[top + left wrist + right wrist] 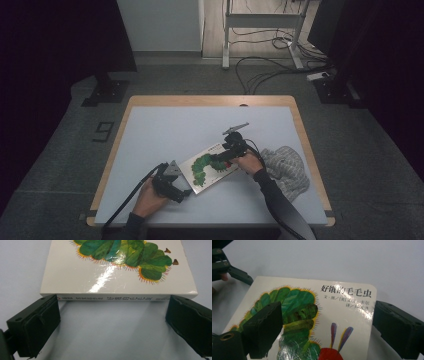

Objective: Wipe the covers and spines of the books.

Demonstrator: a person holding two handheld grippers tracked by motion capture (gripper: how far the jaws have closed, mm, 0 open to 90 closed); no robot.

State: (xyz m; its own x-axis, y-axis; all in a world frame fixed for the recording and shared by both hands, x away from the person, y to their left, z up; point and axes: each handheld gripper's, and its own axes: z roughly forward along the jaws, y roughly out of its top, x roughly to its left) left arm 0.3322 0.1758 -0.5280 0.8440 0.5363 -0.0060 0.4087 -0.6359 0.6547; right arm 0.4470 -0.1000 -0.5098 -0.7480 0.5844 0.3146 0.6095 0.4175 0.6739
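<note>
Pretty dim room: grey carpet floor (60,165), wood-edged bench (210,99) with a pale top, white desk frame (262,20) and loose cables (260,70) behind it

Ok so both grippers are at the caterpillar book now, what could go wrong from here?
The book has a glossy cover, so the pads may slip on it. The left gripper is open at the spine, which lies flat on the table, so it may just push the book. The right gripper straddles one corner; lifting there could tilt it.
</note>
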